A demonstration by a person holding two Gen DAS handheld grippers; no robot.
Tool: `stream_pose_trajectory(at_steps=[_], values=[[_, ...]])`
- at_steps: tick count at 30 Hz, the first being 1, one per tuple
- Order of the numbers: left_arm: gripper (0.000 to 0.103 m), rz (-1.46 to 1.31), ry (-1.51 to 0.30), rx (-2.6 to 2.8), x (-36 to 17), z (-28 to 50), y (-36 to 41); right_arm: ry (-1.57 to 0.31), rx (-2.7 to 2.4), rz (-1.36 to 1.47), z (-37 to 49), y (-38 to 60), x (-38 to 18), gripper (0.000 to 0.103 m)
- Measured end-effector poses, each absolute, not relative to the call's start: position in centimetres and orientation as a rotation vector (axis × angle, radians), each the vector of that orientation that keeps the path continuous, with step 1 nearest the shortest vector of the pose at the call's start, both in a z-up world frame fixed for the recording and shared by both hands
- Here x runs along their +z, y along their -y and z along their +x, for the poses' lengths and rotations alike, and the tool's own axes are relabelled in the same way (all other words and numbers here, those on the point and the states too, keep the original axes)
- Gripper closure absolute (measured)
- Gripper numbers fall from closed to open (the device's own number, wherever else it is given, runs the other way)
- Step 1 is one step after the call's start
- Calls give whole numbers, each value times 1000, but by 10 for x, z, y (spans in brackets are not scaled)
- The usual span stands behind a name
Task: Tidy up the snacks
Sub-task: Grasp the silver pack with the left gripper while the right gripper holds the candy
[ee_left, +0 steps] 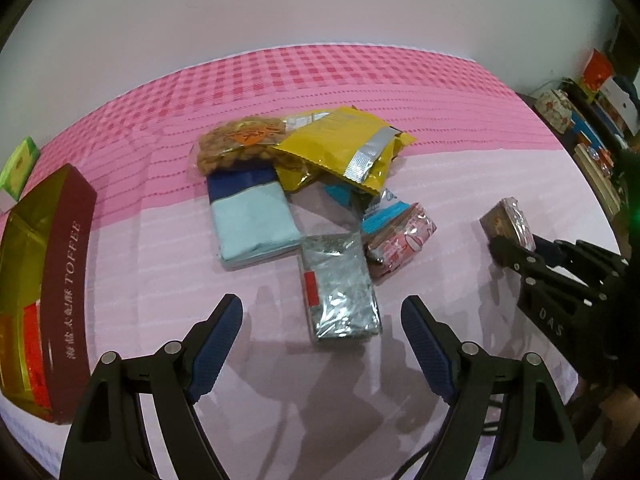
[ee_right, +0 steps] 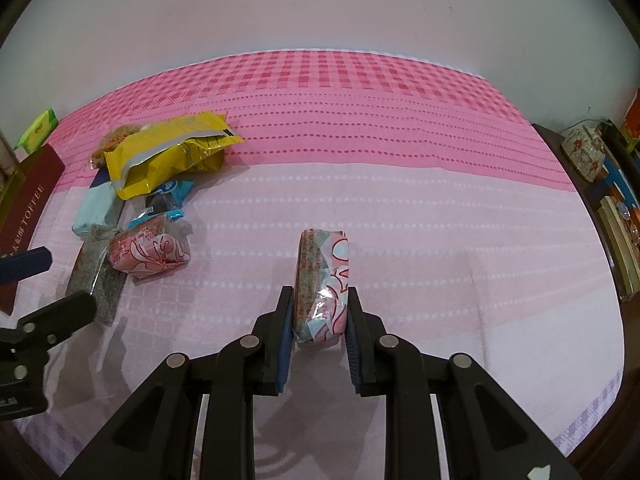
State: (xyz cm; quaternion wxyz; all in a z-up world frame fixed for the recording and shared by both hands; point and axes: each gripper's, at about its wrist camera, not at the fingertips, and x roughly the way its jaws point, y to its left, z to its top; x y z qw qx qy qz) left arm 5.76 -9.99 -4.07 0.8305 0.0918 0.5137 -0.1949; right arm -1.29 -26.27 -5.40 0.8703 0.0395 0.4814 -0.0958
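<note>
A heap of snacks lies on the pink cloth: a yellow bag (ee_left: 340,144), a nut bag (ee_left: 236,142), a pale blue and navy packet (ee_left: 254,216), a silver foil packet (ee_left: 338,284) and a pink wrapped cake (ee_left: 400,240). My left gripper (ee_left: 322,316) hangs open just above and in front of the silver packet, nothing between its fingers. My right gripper (ee_right: 320,308) is shut on another pink wrapped cake (ee_right: 322,280), held on edge apart from the heap. In the left wrist view that cake (ee_left: 508,220) shows at the right, in the right gripper (ee_left: 504,248).
A dark red and gold toffee box (ee_left: 48,292) stands at the left, with a green packet (ee_left: 20,164) behind it. The heap also shows in the right wrist view, yellow bag (ee_right: 168,152) on top. Shelves with boxes (ee_right: 588,152) line the right edge. A white wall is behind.
</note>
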Motion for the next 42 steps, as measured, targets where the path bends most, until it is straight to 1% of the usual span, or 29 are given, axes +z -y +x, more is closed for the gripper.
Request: stream_pose_trajectory(at_steps=[2, 4, 5, 6, 10, 12, 14, 17, 33, 42], values=[[22, 210, -1080, -407, -42, 58, 104, -1007, -200, 82, -13, 263, -54, 82], [26, 232, -1072, -406, -45, 58, 107, -1007, -200, 85, -13, 263, -54, 82], [32, 237, -1074, -408, -47, 58, 108, -1007, -200, 84, -13, 263, -54, 82], [35, 238, -1081, -410, -48, 59, 110, -1007, -199, 84, -13, 263, -54, 82], [43, 229, -1105, -413, -55, 62, 112, -1008, -199, 93, -13, 264, -54, 82], [52, 230, -1112, -416, -56, 63, 112, -1008, -199, 94, -13, 265, -55, 82], [55, 230, -1116, -415, -58, 64, 112, -1009, -200, 95, -12, 265, -55, 82], [64, 216, -1125, -422, -60, 63, 110, -1008, -205, 100, -13, 266, -55, 82], [66, 248, -1103, -431, -55, 49, 106, -1001, -245, 107, -13, 263, -55, 82], [66, 241, -1060, -418, -33, 35, 91, -1001, -247, 108, -12, 264, -54, 83]])
